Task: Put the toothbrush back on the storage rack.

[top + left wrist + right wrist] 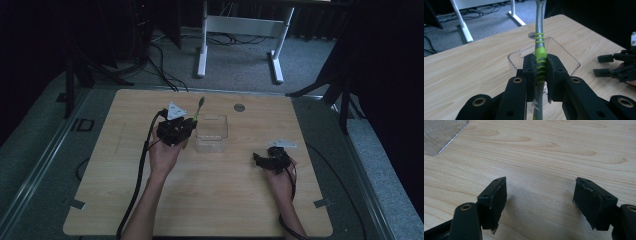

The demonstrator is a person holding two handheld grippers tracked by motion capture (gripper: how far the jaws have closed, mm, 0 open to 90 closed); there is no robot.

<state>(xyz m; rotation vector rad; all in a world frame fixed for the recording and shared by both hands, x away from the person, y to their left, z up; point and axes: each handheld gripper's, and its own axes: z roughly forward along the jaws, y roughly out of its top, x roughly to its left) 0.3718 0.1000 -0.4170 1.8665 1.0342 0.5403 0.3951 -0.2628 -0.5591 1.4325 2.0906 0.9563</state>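
Note:
My left gripper [187, 123] is shut on a toothbrush [199, 106] with a green and grey handle, which points up and away. In the left gripper view the jaws clamp the green ribbed part of the toothbrush [540, 52]. My left gripper [541, 68] sits just in front of a clear plastic container [565, 51]. The container [212, 118] stands mid-table, right of that gripper. My right gripper [258, 160] rests low near the table's right side, open with nothing between its jaws. The right gripper [540, 200] is over bare wood, and a container corner [439, 135] shows top left.
The wooden table [215, 200] carries a small round metal disc [239, 107] behind the container. A white desk frame [202, 50] and cables [160, 65] lie on the floor beyond the far edge. Dark stands flank the table.

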